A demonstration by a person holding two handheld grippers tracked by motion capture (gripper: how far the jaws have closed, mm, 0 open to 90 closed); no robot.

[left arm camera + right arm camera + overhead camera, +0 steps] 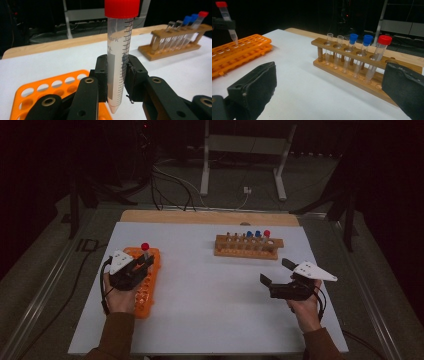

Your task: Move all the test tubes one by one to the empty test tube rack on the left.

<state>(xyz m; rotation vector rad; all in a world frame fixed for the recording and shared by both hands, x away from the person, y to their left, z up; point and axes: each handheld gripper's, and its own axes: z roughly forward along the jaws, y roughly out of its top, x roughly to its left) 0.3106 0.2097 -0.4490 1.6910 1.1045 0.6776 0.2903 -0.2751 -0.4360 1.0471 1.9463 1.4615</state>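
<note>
From the high view, the left gripper (142,265) holds a red-capped clear plastic tube (145,251) upright over the orange perforated plastic rack (150,287). In the left gripper view its jaws clamp the tube's graduated body, tip just above the rack. The right gripper view shows the right gripper (329,90) with jaws wide apart, facing the wooden test-tube rack (352,72).

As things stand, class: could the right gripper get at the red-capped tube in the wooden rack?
Probably yes. The right gripper is open and empty, and only bare white table lies between it and the red-capped tube, at the near end of the wooden rack.
</note>
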